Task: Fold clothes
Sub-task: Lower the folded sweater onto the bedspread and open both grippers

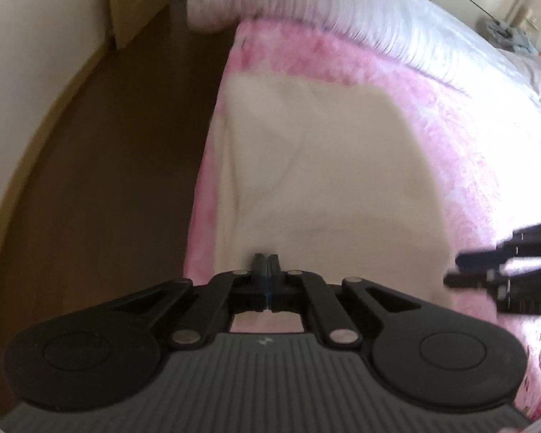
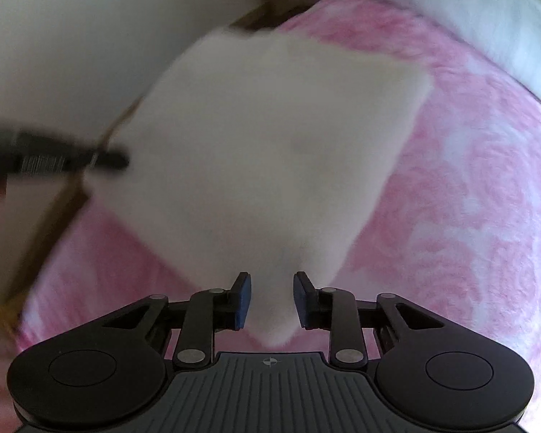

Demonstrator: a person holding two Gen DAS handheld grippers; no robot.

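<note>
Cream garment lies spread on the pink bed cover, its left side along the bed's left edge, above the brown floor. Left gripper is clenched at the cloth's near edge, seemingly pinching it. Right gripper stands released, a near corner lying between its fingers. It looks soft, light and limp; best held at corners and hems.

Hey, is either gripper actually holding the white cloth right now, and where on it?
The left gripper is shut on the white cloth at its near edge. The right gripper is open, straddling a corner without clamping it.
</note>
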